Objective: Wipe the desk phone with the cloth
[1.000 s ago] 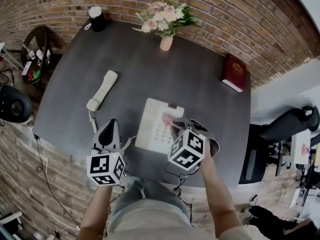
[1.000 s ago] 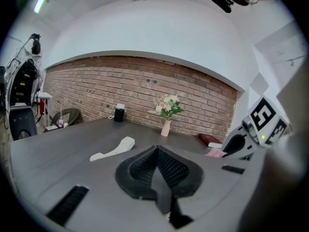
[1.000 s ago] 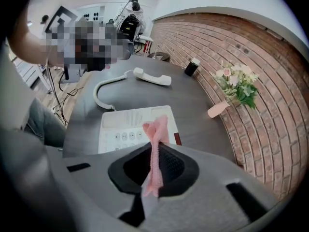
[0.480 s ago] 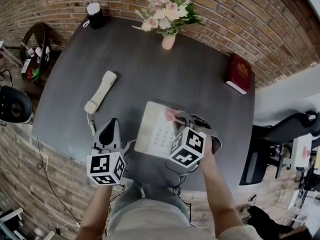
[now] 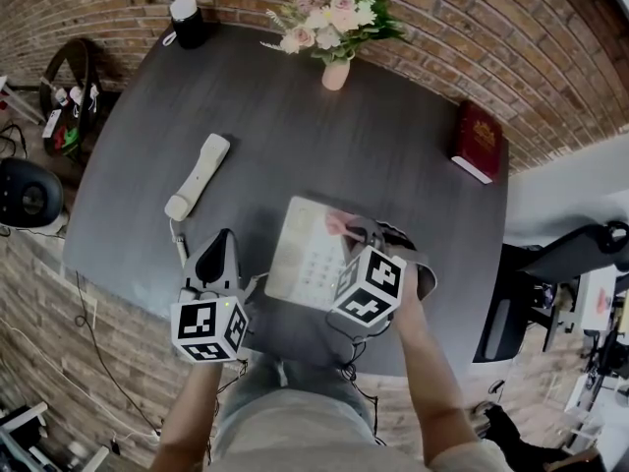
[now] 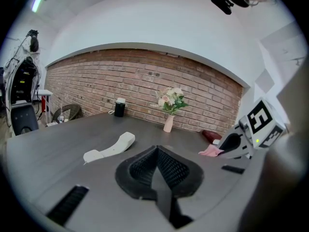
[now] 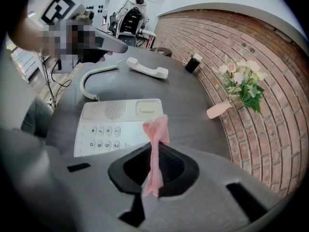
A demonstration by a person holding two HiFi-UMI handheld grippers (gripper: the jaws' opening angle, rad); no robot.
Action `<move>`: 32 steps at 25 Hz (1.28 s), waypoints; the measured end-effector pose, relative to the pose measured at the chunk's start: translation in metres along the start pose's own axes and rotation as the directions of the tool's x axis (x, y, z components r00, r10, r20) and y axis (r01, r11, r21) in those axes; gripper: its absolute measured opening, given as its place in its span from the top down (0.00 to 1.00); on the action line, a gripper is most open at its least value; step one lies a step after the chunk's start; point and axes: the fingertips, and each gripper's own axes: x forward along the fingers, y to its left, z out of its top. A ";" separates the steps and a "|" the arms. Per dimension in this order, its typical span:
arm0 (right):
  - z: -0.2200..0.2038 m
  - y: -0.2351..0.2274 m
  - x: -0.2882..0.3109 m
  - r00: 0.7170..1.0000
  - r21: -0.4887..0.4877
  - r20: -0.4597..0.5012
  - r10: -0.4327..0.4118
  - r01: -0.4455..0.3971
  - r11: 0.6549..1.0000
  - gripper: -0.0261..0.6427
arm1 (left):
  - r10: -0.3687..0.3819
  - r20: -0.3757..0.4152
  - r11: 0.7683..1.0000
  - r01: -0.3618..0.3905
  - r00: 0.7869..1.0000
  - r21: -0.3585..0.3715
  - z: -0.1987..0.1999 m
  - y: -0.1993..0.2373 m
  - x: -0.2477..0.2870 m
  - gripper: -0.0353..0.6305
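Desk phone (image 5: pixel 307 254), a pale base unit with its keypad showing, lies flat near the 6 o'clock edge of the dark desk (image 5: pixel 295 136), its cradle bare. Its handset (image 5: pixel 199 176) lies on the desk at about 10 o'clock from the base, joined to it by a coiled cord (image 7: pixel 89 79). The pink cloth (image 5: pixel 339 222) sits over the base's 1 o'clock corner, pinched in the right gripper (image 5: pixel 356 232). In the right gripper view the jaws are closed tight on the cloth (image 7: pixel 155 149), whose free end stands out past the tips above the phone's (image 7: pixel 116 124) edge; whether it touches the phone cannot be told. The left gripper (image 5: pixel 224 239) sits at 9 o'clock from the base at the desk's near edge, jaws pressed together with nothing between them (image 6: pixel 157 151). Farther out, a vase of flowers (image 5: pixel 334 28) stands at 12 o'clock, a red book (image 5: pixel 478 138) at 2 o'clock and a black cup with a white lid (image 5: pixel 187 23) at 11 o'clock.
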 end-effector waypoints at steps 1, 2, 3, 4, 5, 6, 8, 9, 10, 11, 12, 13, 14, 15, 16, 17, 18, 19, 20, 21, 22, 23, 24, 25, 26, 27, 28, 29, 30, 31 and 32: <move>0.000 0.000 0.001 1.000 0.001 0.000 0.001 -0.001 1.000 0.93 | 0.000 -0.001 1.000 0.000 1.000 0.000 0.000 0.000 0.001 0.94; 0.000 0.000 0.001 1.000 0.001 0.001 0.002 -0.002 1.000 0.93 | 0.001 -0.002 1.000 -0.001 1.000 0.000 -0.001 0.000 0.001 0.94; 0.001 0.000 0.002 1.000 0.002 0.001 0.003 -0.003 1.000 0.93 | 0.001 -0.003 1.000 -0.001 1.000 0.000 -0.002 0.000 0.001 0.94; 0.000 0.001 0.002 1.000 0.002 0.001 0.005 -0.005 1.000 0.93 | 0.002 -0.004 1.000 -0.002 1.000 0.000 -0.002 0.000 0.001 0.94; 0.000 0.001 0.003 1.000 0.003 0.001 0.008 -0.008 1.000 0.93 | 0.002 -0.004 1.000 -0.002 1.000 0.000 -0.003 0.000 0.001 0.94; 0.000 0.002 0.004 1.000 0.004 0.000 0.010 -0.010 1.000 0.93 | 0.003 -0.005 1.000 -0.003 1.000 0.000 -0.003 0.000 0.000 0.94; -0.001 0.003 0.005 1.000 0.009 -0.002 0.014 -0.014 1.000 0.93 | 0.003 -0.007 1.000 -0.003 1.000 0.000 -0.004 0.000 0.000 0.94; -0.001 0.003 0.005 1.000 0.010 -0.003 0.015 -0.015 1.000 0.93 | 0.003 -0.008 1.000 -0.003 1.000 -0.001 -0.004 0.000 0.000 0.94; -0.001 0.003 0.005 1.000 0.012 -0.004 0.017 -0.017 1.000 0.93 | 0.003 -0.009 1.000 -0.003 1.000 -0.001 -0.004 0.000 0.000 0.94; -0.002 0.003 0.005 1.000 0.013 -0.005 0.018 -0.018 1.000 0.93 | 0.004 -0.010 1.000 -0.004 1.000 -0.001 -0.004 0.000 0.000 0.94; -0.002 0.004 0.006 1.000 0.013 -0.005 0.019 -0.019 1.000 0.93 | 0.004 -0.010 1.000 -0.004 1.000 -0.001 -0.005 0.001 0.000 0.94; -0.002 0.004 0.006 1.000 0.014 -0.005 0.020 -0.020 1.000 0.93 | 0.005 -0.011 1.000 -0.005 1.000 -0.001 -0.005 0.001 0.000 0.94; -0.002 0.004 0.006 1.000 0.014 -0.005 0.021 -0.021 1.000 0.93 | 0.006 -0.012 1.000 -0.006 1.000 -0.001 -0.005 0.001 0.000 0.94; -0.003 0.005 0.006 1.000 0.015 -0.005 0.022 -0.022 1.000 0.93 | 0.006 -0.012 1.000 -0.006 1.000 -0.001 -0.005 0.001 0.000 0.94; -0.003 0.005 0.006 1.000 0.015 -0.005 0.024 -0.024 1.000 0.93 | 0.006 -0.012 1.000 -0.006 1.000 -0.001 -0.006 0.000 0.000 0.94; -0.003 0.005 0.007 1.000 0.015 -0.006 0.025 -0.025 1.000 0.93 | 0.006 -0.012 1.000 -0.006 1.000 -0.001 -0.006 0.000 0.000 0.94; -0.003 0.006 0.007 1.000 0.015 -0.006 0.026 -0.025 1.000 0.93 | 0.005 -0.012 1.000 -0.005 1.000 -0.001 -0.006 0.000 0.001 0.94; -0.004 0.006 0.008 1.000 0.015 -0.007 0.026 -0.026 1.000 0.93 | 0.004 -0.012 1.000 -0.004 1.000 -0.002 -0.006 0.000 0.001 0.94; -0.004 0.006 0.008 1.000 0.015 -0.008 0.027 -0.027 1.000 0.93 | 0.004 -0.012 1.000 -0.004 1.000 -0.002 -0.006 -0.001 0.001 0.94; -0.004 0.006 0.008 1.000 0.015 -0.009 0.028 -0.027 1.000 0.93 | 0.004 -0.012 1.000 -0.004 1.000 -0.003 -0.007 0.000 0.001 0.94; -0.004 0.007 0.008 1.000 0.015 -0.009 0.028 -0.028 0.999 0.93 | 0.005 -0.013 1.000 -0.005 1.000 -0.004 -0.007 0.000 0.000 0.94; -0.004 0.008 0.007 1.000 0.014 -0.010 0.029 -0.029 0.999 0.93 | 0.005 -0.014 1.000 -0.005 1.000 -0.005 -0.008 0.000 0.000 0.94; -0.003 0.008 0.007 1.000 0.014 -0.010 0.030 -0.029 0.999 0.93 | 0.006 -0.014 1.000 -0.006 1.000 -0.005 -0.008 0.001 -0.001 0.94; -0.003 0.009 0.007 1.000 0.014 -0.010 0.030 -0.030 0.999 0.93 | 0.006 -0.015 1.000 -0.006 1.000 -0.005 -0.008 0.001 -0.001 0.94; -0.003 0.009 0.007 0.999 0.014 -0.010 0.030 -0.030 0.999 0.93 | 0.005 -0.015 1.000 -0.005 1.000 -0.004 -0.009 0.001 -0.002 0.94; -0.003 0.009 0.007 0.999 0.015 -0.010 0.031 -0.031 0.999 0.93 | 0.005 -0.016 1.000 -0.005 1.000 -0.004 -0.009 0.001 -0.002 0.94; -0.003 0.009 0.007 0.999 0.016 -0.011 0.033 -0.032 0.999 0.93 | 0.004 -0.016 1.000 -0.004 1.000 -0.003 -0.009 0.001 -0.002 0.94; -0.004 0.010 0.007 0.999 0.018 -0.011 0.035 -0.035 0.999 0.93 | 0.003 -0.017 1.000 -0.003 1.000 -0.003 -0.009 0.001 -0.002 0.94; -0.004 0.011 0.007 0.999 0.020 -0.011 0.037 -0.037 0.999 0.93 | 0.002 -0.017 1.000 -0.002 1.000 -0.002 -0.009 0.001 -0.002 0.94; -0.004 0.012 0.007 0.999 0.022 -0.011 0.039 -0.039 0.999 0.93 | 0.002 -0.016 1.000 -0.002 1.000 -0.002 -0.009 0.001 -0.002 0.94; -0.004 0.013 0.007 0.999 0.023 -0.011 0.041 -0.040 0.999 0.93 | 0.001 -0.017 1.000 -0.001 1.000 -0.002 -0.009 0.001 -0.002 0.94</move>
